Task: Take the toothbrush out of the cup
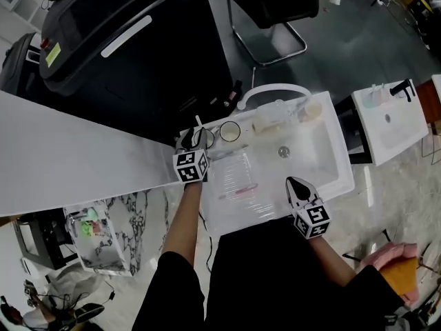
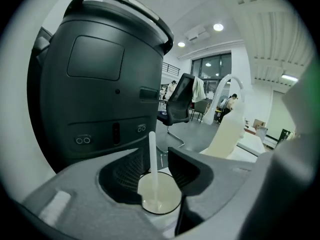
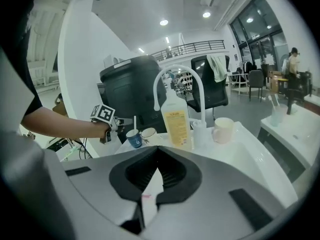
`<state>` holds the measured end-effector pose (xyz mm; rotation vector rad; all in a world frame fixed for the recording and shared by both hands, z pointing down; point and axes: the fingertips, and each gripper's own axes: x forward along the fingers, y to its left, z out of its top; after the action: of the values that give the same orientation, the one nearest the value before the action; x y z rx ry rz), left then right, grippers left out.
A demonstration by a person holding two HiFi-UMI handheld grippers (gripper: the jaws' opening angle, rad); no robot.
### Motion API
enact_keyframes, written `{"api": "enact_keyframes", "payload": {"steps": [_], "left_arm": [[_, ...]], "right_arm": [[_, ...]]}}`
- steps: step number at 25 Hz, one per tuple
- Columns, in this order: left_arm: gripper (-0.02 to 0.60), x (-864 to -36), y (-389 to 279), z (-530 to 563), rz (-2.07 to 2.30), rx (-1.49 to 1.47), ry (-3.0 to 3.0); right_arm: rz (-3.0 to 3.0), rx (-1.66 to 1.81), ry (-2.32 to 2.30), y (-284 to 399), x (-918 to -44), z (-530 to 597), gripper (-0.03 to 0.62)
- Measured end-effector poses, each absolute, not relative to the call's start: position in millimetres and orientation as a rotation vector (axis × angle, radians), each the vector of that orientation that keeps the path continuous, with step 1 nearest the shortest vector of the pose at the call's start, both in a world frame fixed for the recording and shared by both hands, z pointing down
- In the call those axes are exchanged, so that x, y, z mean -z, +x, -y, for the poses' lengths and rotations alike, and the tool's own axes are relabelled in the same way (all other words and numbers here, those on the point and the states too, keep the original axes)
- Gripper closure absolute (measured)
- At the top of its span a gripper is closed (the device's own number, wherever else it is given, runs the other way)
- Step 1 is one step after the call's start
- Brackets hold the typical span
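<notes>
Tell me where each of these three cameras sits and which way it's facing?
Head view: on the person's head, looking steeply down at the white sink; both forearms, left gripper and right gripper show.
Left gripper view: on the left gripper, looking along its open jaws at the cup, toothbrush upright between them.
Right gripper view: on the right gripper, over shut jaws toward faucet and bottle; the person's left arm shows.
Shared: head and right gripper views both show the left gripper at the cup.
</notes>
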<state>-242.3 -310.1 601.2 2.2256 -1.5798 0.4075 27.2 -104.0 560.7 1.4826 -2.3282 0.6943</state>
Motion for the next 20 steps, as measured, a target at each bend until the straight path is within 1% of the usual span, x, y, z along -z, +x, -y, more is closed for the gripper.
{"api": "enact_keyframes", "payload": {"steps": [7, 12, 14, 17, 20], "left_arm": [[0.443, -625.7, -239.2, 334.9, 1.571, -0.508, 2.171], [0.448, -626.2, -238.4, 342.3, 1.58, -0.525, 2.16], [0.467, -627.3, -240.3, 343.2, 1.593, -0.534, 2.152], [0.512, -628.1, -243.5, 343.1, 1.606, -0.534, 2.143], [0.528, -627.3, -241.9, 342.2, 1.597, -0.541, 2.156]], "right_arm": [[2.293, -0.717, 1.536, 49.2, -556.4, 119.7, 0.594], [2.31, -0.718, 1.532, 47.8, -549.8, 126.6, 0.595], [2.31, -0.726, 1.51, 43.1, -552.8, 125.9, 0.594], [2.33, -0.713, 1.484, 37.3, -551.0, 127.9, 0.595], [2.366, -0.699, 1.489, 37.8, -542.5, 131.2, 0.594]]}}
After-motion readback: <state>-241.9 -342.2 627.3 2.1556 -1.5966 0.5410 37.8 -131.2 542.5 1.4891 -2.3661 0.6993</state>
